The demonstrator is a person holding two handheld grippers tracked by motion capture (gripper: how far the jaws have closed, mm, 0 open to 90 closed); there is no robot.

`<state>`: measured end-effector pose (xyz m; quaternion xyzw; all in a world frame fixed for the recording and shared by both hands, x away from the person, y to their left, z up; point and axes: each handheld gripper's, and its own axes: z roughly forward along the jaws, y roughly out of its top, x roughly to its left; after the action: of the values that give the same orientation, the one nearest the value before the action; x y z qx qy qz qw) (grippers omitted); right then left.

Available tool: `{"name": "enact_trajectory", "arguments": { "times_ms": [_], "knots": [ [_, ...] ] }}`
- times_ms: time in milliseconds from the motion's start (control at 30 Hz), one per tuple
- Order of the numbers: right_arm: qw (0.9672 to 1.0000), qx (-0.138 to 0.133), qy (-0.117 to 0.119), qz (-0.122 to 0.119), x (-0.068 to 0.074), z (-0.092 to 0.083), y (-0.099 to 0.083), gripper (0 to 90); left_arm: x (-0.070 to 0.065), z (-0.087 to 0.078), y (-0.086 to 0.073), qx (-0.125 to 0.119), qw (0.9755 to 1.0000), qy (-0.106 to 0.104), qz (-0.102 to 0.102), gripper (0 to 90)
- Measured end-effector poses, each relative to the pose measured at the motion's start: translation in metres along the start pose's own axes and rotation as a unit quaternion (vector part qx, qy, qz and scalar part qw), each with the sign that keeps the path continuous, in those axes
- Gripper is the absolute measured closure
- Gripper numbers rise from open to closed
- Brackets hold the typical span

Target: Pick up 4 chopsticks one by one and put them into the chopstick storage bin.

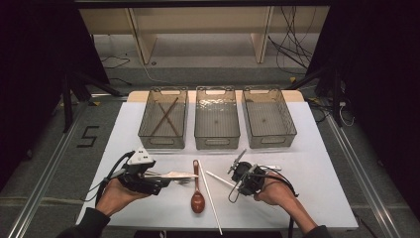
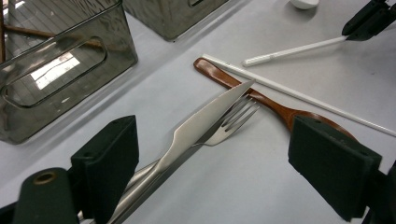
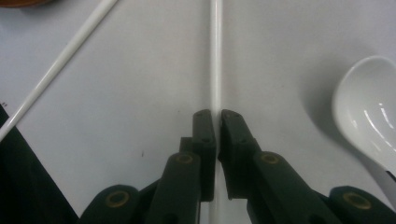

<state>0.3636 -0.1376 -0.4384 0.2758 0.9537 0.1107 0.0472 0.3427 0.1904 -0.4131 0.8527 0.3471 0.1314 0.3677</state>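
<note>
- my right claw (image 3: 215, 116) is clamping shut on a white chopstick (image 3: 215, 56), the stick running straight out between the two pads and lying along the white worktop (image 1: 307, 163).
- in the high view this right claw (image 1: 236, 171) is sitting low over the worktop right of centre, with the chopstick (image 1: 220, 179) pointing away to the left from its tip.
- a second white chopstick (image 1: 210, 198) is lying loose just beside it, slanting toward the near edge; in the right gripper view it (image 3: 60, 60) is crossing the upper left corner.
- a white spoon (image 3: 369, 112) is resting on the worktop close to the right of my pads, bowl up.
- my left claw (image 2: 212, 154) is standing wide open, gripping nothing, with a knife (image 2: 205, 121) and a fork (image 2: 233, 119) lying between its pads on the worktop.
- a brown wooden spoon (image 1: 197, 191) is lying just past the knife tip, its handle pointing toward the bins.
- three clear bins are standing in a row at the far side; the left bin (image 1: 163, 141) is holding two brown chopsticks (image 1: 166, 118).
</note>
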Motion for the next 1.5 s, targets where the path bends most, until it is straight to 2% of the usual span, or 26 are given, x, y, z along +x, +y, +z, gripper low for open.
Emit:
{"name": "enact_trajectory", "arguments": {
  "times_ms": [100, 300, 567, 700, 900, 1067, 1267, 1500],
  "knots": [
    [0.9999, -0.013, -0.001, 0.006, 0.000, -0.007, 0.000, 85.8, -0.004, 0.003, 0.003, 0.001, 1.0000, -0.006, 0.006, 15.7],
    [0.9994, -0.033, 0.006, 0.000, 0.002, -0.017, 0.000, 85.9, -0.009, 0.009, 0.011, -0.001, 0.9997, -0.015, 0.020, 15.7],
    [0.9990, -0.041, 0.014, -0.009, 0.005, -0.024, 0.002, 85.9, -0.020, 0.019, 0.017, 0.004, 0.9990, -0.028, 0.035, 15.9],
    [0.9988, -0.045, 0.012, -0.010, 0.006, -0.027, 0.003, 85.9, -0.030, 0.028, 0.020, 0.017, 0.9976, -0.041, 0.054, 16.2],
    [0.9984, -0.054, 0.016, -0.009, 0.006, -0.035, 0.003, 85.9, -0.041, 0.044, 0.028, 0.024, 0.9957, -0.048, 0.075, 16.5],
    [0.9981, -0.059, 0.016, -0.007, 0.007, -0.038, 0.003, 85.9, -0.050, 0.061, 0.037, 0.039, 0.9925, -0.055, 0.103, 17.1],
    [0.9971, -0.070, 0.021, -0.022, 0.012, -0.043, 0.004, 85.9, -0.059, 0.075, 0.048, 0.045, 0.9886, -0.071, 0.125, 17.8],
    [0.9960, -0.074, 0.036, -0.035, 0.021, -0.046, 0.007, 85.9, -0.068, 0.090, 0.051, 0.074, 0.9803, -0.094, 0.157, 21.6]
  ]
}}
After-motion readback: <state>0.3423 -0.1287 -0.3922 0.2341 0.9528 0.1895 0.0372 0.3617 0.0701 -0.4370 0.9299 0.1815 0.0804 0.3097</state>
